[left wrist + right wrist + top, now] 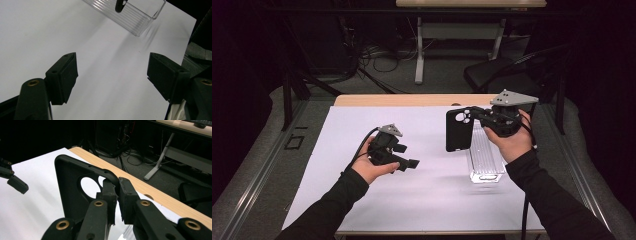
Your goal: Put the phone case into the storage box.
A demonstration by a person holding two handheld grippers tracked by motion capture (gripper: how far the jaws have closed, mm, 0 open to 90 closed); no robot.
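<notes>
Item: black soft-plastic phone case with a round camera cutout (459, 131), held upright in the air above the right half of the white-covered table (362, 200), over the far end of the tray.
Holder: right claw (477, 118), closed tight on the case's top rim beside the cutout; the pinch is plain in the right gripper view (116, 195).
Receptacle: clear ribbed plastic tray, oblong (485, 162), near the table's right edge.
Idle tool: left claw (408, 159), jaws wide apart and holding nothing, left of table centre.
Handling note: judged step is carrying the case. Keep the pinch firm on the thin rim, move level and slowly, and keep the hanging lower edge off the tray wall.
</notes>
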